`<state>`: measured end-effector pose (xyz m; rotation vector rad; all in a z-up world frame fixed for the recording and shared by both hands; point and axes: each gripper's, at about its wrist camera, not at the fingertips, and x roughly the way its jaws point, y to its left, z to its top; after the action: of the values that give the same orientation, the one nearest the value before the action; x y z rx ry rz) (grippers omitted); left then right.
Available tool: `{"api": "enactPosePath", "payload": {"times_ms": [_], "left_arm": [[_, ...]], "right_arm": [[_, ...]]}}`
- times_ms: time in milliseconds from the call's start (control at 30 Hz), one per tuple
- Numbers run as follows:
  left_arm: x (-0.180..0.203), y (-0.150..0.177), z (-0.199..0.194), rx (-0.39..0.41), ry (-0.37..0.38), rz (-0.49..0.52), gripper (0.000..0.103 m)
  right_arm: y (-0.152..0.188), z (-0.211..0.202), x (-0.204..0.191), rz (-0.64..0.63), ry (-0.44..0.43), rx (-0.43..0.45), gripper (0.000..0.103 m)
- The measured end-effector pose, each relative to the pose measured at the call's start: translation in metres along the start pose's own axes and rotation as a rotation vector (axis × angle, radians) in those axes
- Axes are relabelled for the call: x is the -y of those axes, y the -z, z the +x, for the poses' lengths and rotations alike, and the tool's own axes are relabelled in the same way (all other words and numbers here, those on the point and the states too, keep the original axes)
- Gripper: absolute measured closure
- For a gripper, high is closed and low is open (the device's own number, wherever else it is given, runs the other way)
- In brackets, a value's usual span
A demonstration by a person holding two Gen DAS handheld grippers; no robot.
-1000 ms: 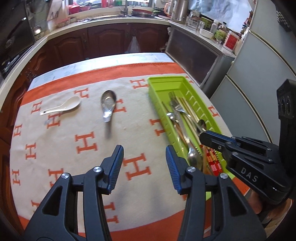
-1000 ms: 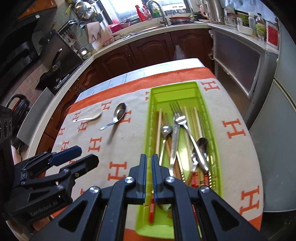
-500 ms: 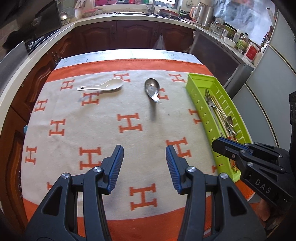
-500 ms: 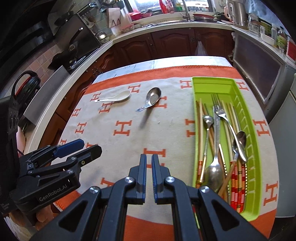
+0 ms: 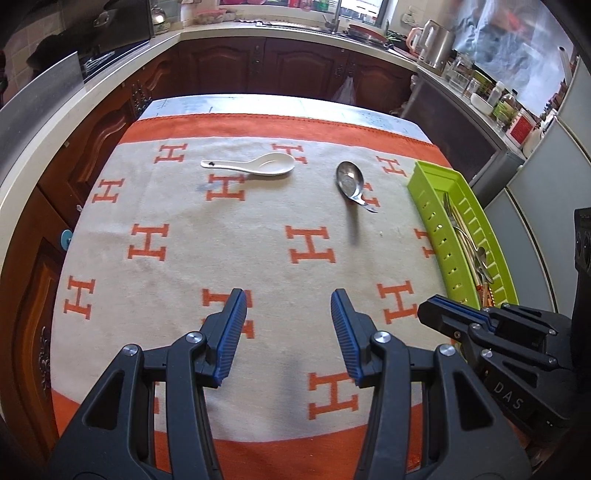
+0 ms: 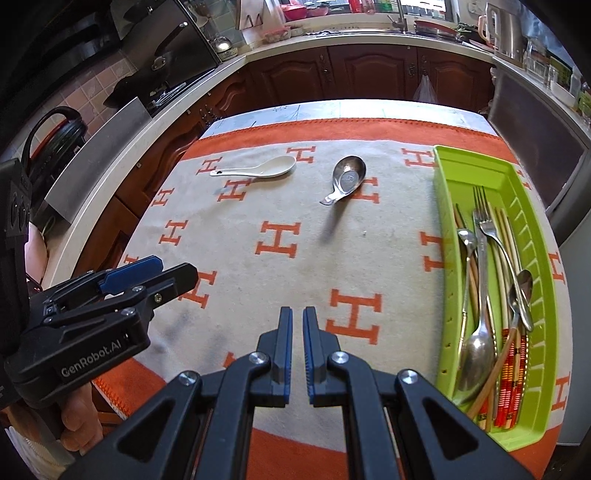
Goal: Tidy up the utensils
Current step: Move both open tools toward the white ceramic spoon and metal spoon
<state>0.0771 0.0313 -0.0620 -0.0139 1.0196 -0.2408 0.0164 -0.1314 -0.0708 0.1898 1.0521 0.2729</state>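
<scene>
A white ceramic spoon (image 5: 251, 165) (image 6: 256, 168) lies on the cloth toward the far side. Right of it rests a short metal spoon (image 5: 350, 181) (image 6: 346, 178). A green tray (image 6: 546, 295) (image 5: 436, 216) at the table's right edge holds forks, spoons and chopsticks. My left gripper (image 5: 287, 332) (image 6: 147, 272) hovers open over the near part of the cloth, empty, well short of both spoons. My right gripper (image 6: 297, 345) (image 5: 448, 313) is shut with nothing between its fingers, near the front edge, left of the tray.
The table carries a beige cloth (image 5: 258, 229) with orange H marks and an orange border. Dark wooden cabinets and a counter (image 5: 280, 31) wrap around behind and to the left. A grey appliance (image 5: 546, 192) stands just right of the tray. A hand (image 6: 79, 417) holds the left gripper.
Both grippers have swung left, away from the tray and toward the middle of the cloth, so the two loose spoons now lie more directly ahead. Neither jaw state has changed.
</scene>
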Motion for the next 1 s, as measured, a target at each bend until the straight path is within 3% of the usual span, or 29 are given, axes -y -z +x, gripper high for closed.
{"api": "enactPosePath", "payload": {"times_ms": [400,667,733,800,1000], "left_arm": [[-0.036,-0.015,0.017,-0.02,-0.027,-0.048,0.059],[-0.066,-0.045,0.042,-0.072,-0.006,-0.089,0.059],[-0.07,-0.055,0.045,-0.072,-0.007,-0.083,0.059],[-0.072,-0.068,0.048,-0.068,0.001,-0.073,0.059],[-0.07,-0.122,0.068,-0.062,-0.019,0.021,0.059]], "right_arm": [[-0.026,0.021,-0.004,0.017,0.011,-0.023,0.097],[-0.067,0.031,0.018,0.099,-0.014,-0.034,0.097],[-0.08,0.033,0.025,0.123,-0.028,-0.036,0.091],[-0.093,0.036,0.032,0.149,-0.036,-0.03,0.078],[-0.13,0.067,0.062,0.275,-0.052,-0.055,0.077]]}}
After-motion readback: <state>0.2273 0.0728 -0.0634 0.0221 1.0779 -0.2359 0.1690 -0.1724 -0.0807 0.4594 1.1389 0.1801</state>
